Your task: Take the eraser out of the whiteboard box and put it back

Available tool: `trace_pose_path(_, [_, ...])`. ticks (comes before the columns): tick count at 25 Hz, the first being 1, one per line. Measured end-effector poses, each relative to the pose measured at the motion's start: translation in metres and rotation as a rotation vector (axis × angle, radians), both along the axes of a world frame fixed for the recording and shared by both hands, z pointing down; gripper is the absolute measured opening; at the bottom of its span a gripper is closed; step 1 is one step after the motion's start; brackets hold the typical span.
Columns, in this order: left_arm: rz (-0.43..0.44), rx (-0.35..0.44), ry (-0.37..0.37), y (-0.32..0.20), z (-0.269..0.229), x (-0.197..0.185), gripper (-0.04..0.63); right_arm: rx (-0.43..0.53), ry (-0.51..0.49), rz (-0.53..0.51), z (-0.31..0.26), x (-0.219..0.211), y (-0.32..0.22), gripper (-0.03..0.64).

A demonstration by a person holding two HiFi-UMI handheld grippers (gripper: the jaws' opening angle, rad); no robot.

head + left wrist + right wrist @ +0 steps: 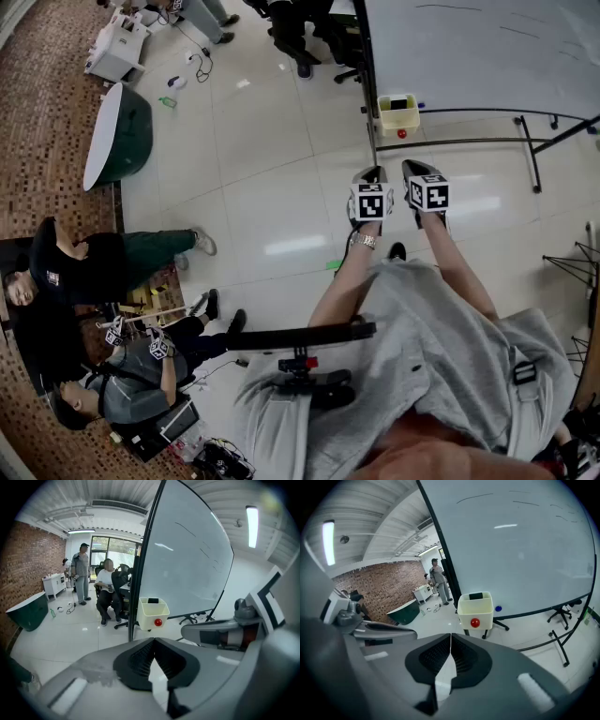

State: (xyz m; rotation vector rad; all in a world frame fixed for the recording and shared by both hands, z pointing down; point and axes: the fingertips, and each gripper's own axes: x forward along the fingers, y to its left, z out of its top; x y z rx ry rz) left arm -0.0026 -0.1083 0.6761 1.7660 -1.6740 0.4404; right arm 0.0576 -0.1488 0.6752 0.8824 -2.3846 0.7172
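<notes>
Whiteboard (469, 47) edge: cream box (398, 120), dark eraser (400, 102) inside, red knob (402, 134) below.

Bright light from long white ceiling tube lamps (252, 526) glares off the glossy pale tiled floor (295, 246); fisheye edges bend and darken.

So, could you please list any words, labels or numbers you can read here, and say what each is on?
None can be read.
Marker cubes: black-and-white square patterns only, no letters.
Whiteboard: faint pen strokes, illegible.
Whiteboard box: no label, only a red dot.
</notes>
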Motion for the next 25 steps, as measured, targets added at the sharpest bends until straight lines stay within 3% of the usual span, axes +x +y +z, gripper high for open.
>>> trace_pose_path(4, [0.017,0.009,0.001,-0.028,0.004,-0.021,0.005,0.019,0.016,0.038,0.005,-0.016,-0.04,0.022])
trace_pose_path(9, [0.052,0.012,0.022,-0.073,0.004,-0.064,0.004,0.025,0.05,0.103,0.005,-0.043,-0.093,0.157])
trace_pose_path(13, [0.087,0.042,0.031,-0.11,-0.011,-0.102,0.005,0.045,0.066,0.149,-0.001,-0.067,-0.132,0.201])
trace_pose_path(19, [0.177,0.046,0.034,-0.139,-0.01,-0.122,0.003,0.041,0.166,0.24,0.013,-0.074,-0.171,0.303])
trace_pose_path(25, [0.216,0.054,0.042,-0.152,-0.017,-0.132,0.005,0.015,0.203,0.265,0.024,-0.076,-0.193,0.318])
